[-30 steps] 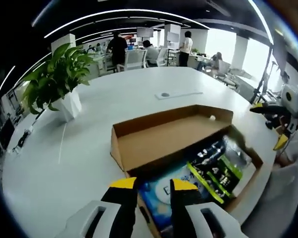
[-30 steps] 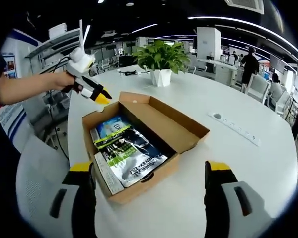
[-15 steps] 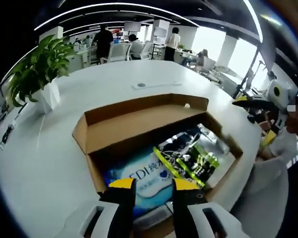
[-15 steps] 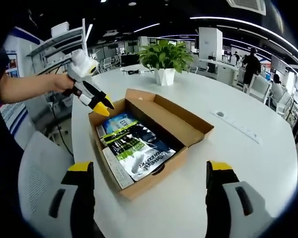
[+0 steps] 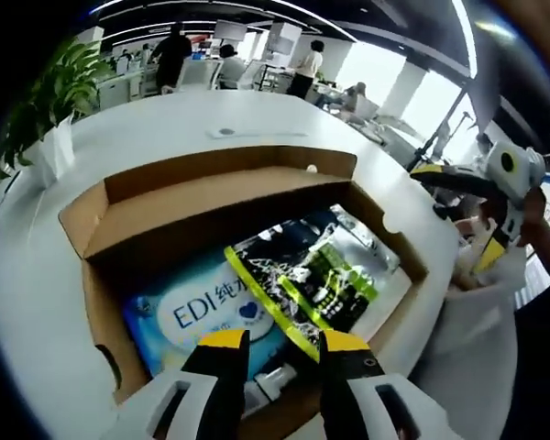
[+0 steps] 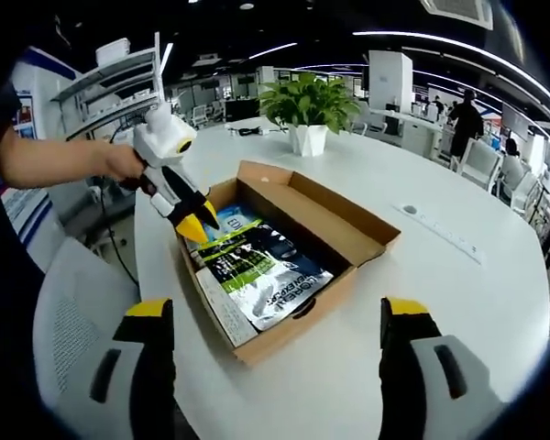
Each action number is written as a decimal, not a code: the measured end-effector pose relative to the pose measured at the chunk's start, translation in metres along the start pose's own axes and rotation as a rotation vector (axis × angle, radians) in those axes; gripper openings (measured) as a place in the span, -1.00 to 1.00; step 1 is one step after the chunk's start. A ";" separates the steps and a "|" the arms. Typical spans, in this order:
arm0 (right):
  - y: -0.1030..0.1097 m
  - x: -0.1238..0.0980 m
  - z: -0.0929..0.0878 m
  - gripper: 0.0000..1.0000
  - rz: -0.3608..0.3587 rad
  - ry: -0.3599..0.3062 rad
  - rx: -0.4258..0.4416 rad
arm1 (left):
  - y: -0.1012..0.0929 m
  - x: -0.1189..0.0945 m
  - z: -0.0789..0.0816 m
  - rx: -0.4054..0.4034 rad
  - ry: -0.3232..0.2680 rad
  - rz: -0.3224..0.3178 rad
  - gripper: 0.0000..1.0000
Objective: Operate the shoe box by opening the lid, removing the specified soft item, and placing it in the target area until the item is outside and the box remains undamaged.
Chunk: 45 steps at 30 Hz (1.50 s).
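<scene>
Left gripper view: the left gripper (image 5: 273,341) hangs over the near edge of the open shoe box (image 5: 92,225), its yellow-tipped jaws a small gap apart with nothing between them. Inside the box lies a blue wipes pack (image 5: 202,307) printed "EDI", and partly on top of it a black-and-green foil pouch (image 5: 307,275). The lid flap stands folded back on the far side. The right gripper (image 5: 481,220) shows at the right edge, off the box, jaws spread. The white table (image 5: 165,119) runs out to a potted plant (image 5: 46,101) at left.

Right gripper view: the right gripper (image 6: 273,316) has its jaws spread wide, gripping nothing, with the shoe box (image 6: 348,243) on the table (image 6: 458,302) between and beyond them. The left gripper (image 6: 200,225), held by a hand (image 6: 119,165), tips down at the box's far-left end, just over the wipes pack (image 6: 227,220); contact is hard to tell. The pouch (image 6: 266,275) lies flat in the box. The plant (image 6: 307,110) stands behind.
</scene>
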State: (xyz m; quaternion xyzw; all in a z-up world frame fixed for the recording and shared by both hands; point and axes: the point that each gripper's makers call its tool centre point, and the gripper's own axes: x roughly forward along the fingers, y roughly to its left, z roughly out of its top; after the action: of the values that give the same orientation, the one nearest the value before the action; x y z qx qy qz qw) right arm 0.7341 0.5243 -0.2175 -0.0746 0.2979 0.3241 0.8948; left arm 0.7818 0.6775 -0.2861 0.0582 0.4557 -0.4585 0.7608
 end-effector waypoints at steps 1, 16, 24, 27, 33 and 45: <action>0.001 0.000 0.000 0.77 0.000 0.000 -0.003 | -0.002 0.001 -0.001 -0.011 0.007 -0.010 -0.40; 0.007 0.003 -0.004 0.72 0.000 0.002 0.000 | -0.017 0.014 -0.002 -0.296 -0.035 -0.113 -0.65; 0.012 0.012 -0.009 0.60 0.017 0.005 0.026 | -0.024 0.009 0.005 -0.364 -0.082 -0.145 -0.96; 0.012 0.018 -0.012 0.57 0.023 0.015 0.027 | -0.026 0.008 0.006 -0.344 -0.073 -0.134 -0.97; 0.013 0.023 -0.011 0.50 0.011 0.029 0.044 | -0.020 0.001 0.011 -0.325 -0.095 -0.118 -1.00; 0.013 0.040 -0.007 0.28 0.033 0.033 0.118 | -0.002 -0.016 0.015 -0.318 -0.132 -0.085 -1.00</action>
State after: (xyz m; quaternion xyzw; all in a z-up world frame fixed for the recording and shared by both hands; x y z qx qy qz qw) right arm 0.7473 0.5538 -0.2456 -0.0223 0.3325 0.3192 0.8872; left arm 0.7876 0.6791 -0.2650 -0.1123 0.4736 -0.4152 0.7686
